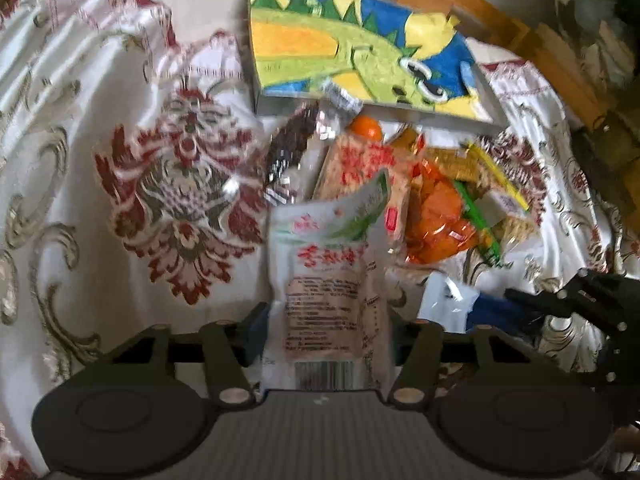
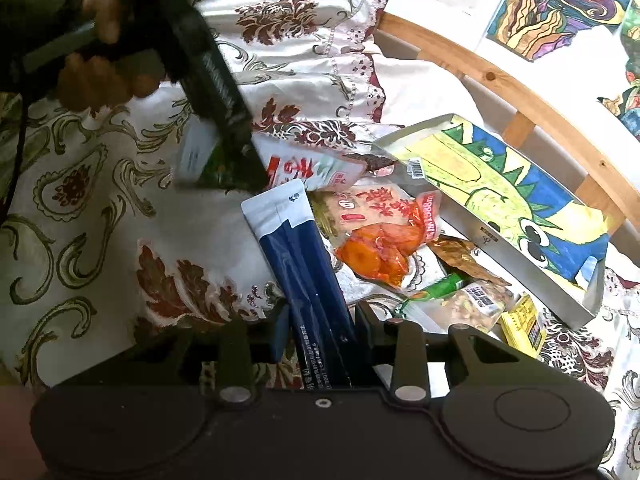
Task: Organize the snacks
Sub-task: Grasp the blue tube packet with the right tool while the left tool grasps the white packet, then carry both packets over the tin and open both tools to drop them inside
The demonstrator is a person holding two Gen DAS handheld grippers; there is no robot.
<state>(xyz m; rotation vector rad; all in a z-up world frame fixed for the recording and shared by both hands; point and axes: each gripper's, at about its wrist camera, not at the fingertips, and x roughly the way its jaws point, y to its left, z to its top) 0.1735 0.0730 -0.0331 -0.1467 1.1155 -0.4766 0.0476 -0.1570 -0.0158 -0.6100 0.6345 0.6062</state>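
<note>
My left gripper (image 1: 326,332) is shut on a white snack packet (image 1: 328,276) printed with red characters and a green band, its barcode end toward the camera. My right gripper (image 2: 322,330) is shut on a long dark-blue sachet (image 2: 308,264) with a white top, which sticks out forward over the cloth. Beyond both lies a pile of snacks: an orange packet (image 2: 380,248), a pale packet with red characters (image 1: 360,164), a dark red packet (image 1: 292,140) and a green-striped nut packet (image 2: 472,300). Behind the pile sits a shallow box with a dinosaur drawing (image 1: 360,48).
A floral satin cloth (image 1: 120,160) covers the surface. A wooden rail (image 2: 500,80) curves behind the box, with coloured drawings (image 2: 560,8) past it. A person's hand (image 2: 100,72) grips the left tool at the upper left of the right wrist view.
</note>
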